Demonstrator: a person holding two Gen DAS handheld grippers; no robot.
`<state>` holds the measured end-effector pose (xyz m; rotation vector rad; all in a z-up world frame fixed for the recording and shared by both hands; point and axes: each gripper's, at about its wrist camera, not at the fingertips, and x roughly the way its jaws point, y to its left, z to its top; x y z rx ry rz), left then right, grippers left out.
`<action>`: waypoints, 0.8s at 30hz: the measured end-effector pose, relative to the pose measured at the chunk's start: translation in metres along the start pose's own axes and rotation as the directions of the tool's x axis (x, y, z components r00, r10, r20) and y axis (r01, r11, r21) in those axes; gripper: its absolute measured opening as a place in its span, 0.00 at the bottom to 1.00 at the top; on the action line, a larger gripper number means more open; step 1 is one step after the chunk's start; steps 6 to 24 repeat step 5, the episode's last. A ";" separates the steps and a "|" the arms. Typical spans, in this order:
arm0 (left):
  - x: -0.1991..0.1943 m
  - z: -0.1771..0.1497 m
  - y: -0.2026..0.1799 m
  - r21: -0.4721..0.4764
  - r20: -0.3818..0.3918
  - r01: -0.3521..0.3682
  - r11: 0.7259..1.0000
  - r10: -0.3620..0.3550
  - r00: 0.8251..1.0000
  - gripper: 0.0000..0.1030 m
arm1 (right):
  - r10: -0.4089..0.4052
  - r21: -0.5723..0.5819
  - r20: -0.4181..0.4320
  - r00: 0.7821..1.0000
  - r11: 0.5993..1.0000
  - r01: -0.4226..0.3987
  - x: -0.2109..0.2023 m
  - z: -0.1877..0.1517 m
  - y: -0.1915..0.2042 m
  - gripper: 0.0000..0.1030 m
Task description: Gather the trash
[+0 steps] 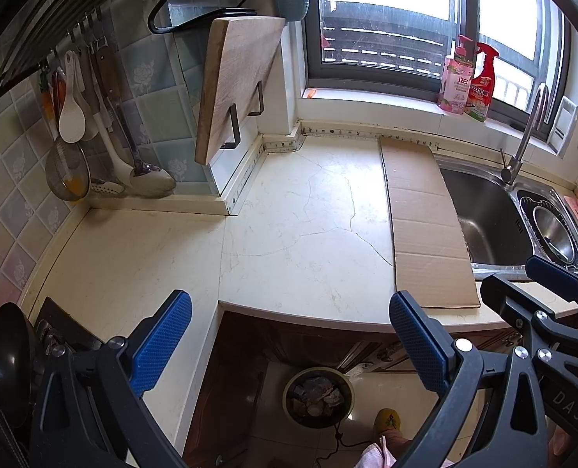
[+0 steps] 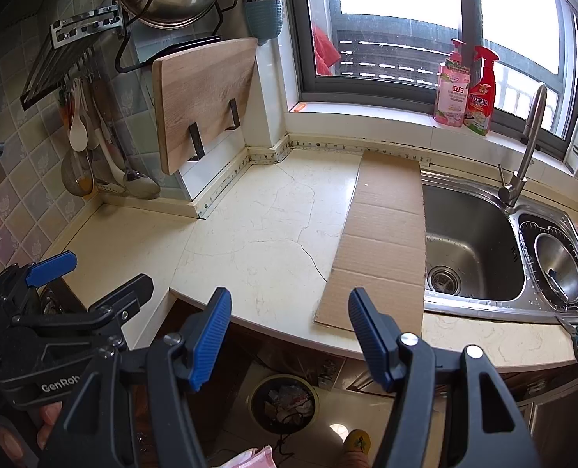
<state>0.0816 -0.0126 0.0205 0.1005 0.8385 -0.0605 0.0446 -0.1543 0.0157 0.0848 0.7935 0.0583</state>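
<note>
Left claw (image 1: 289, 341) agape, drain (image 2: 443, 280) right-view only

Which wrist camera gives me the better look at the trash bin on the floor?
The left wrist view: the trash bin sits between the open fingers of the left hand-held gripper, rim and contents unobstructed. In the right wrist view the trash bin is darker and more shadowed under the counter edge.

Both tongs (image 1: 289, 343) (image 2: 289, 335) are black-framed with ribbed blue pads, silver screws and, seemingly, white "GenRob" lettering.
</note>
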 end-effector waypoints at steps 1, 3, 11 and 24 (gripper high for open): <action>0.000 -0.001 0.000 0.000 -0.001 -0.001 1.000 0.001 1.000 0.98 | 0.001 -0.002 -0.001 1.000 1.000 -0.001 0.001 0.000 0.000 0.61; 0.001 -0.001 0.000 0.000 -0.002 -0.004 1.000 0.004 1.000 0.98 | 0.002 -0.007 -0.002 1.000 1.000 -0.002 0.002 0.001 -0.001 0.61; 0.002 -0.001 0.000 0.002 -0.004 -0.005 1.000 0.005 1.000 0.98 | 0.003 -0.010 -0.004 1.000 1.000 -0.003 0.003 0.001 0.000 0.61; 0.002 -0.001 0.000 0.002 -0.004 -0.005 1.000 0.005 1.000 0.98 | 0.003 -0.010 -0.004 1.000 1.000 -0.003 0.003 0.001 0.000 0.61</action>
